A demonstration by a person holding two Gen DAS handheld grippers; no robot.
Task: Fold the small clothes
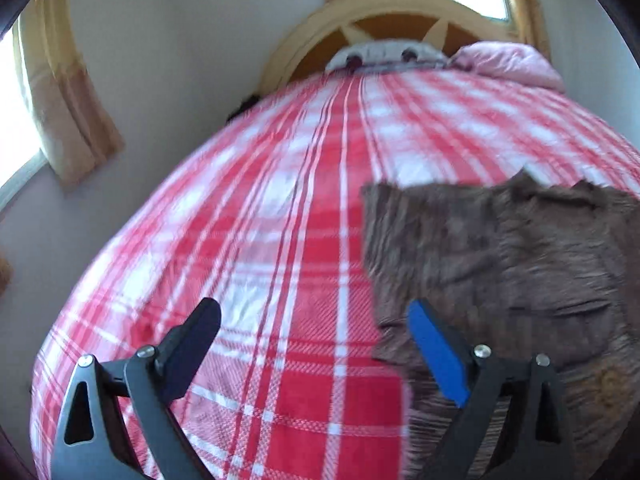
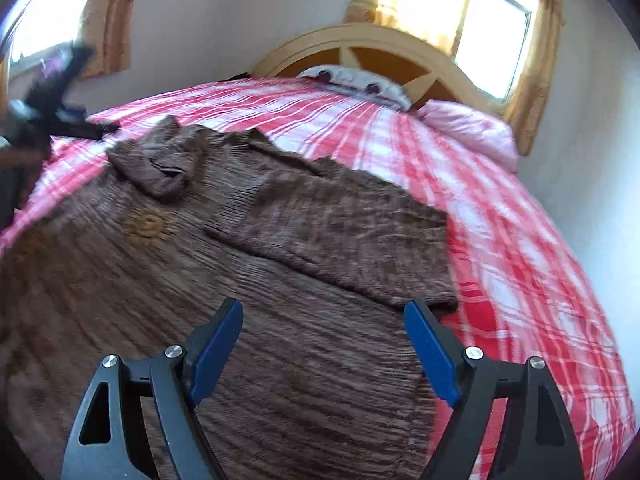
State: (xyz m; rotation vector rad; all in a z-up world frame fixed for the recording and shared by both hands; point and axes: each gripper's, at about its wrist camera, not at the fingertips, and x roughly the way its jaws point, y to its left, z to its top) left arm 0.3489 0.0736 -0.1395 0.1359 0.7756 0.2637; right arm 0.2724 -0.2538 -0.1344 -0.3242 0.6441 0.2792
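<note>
A brown ribbed knit sweater with a tan emblem lies spread on the red and white plaid bedspread. One sleeve is folded across the body and its collar is bunched at the far left. My right gripper is open and empty, just above the sweater's lower right part. In the left wrist view the sweater lies at the right. My left gripper is open and empty over the bedspread at the sweater's left edge. The left gripper also shows in the right wrist view, blurred.
A wooden arched headboard stands at the far end with a patterned pillow and a pink pillow. Curtained windows are behind the bed and on the left wall. The bed's left edge drops off near my left gripper.
</note>
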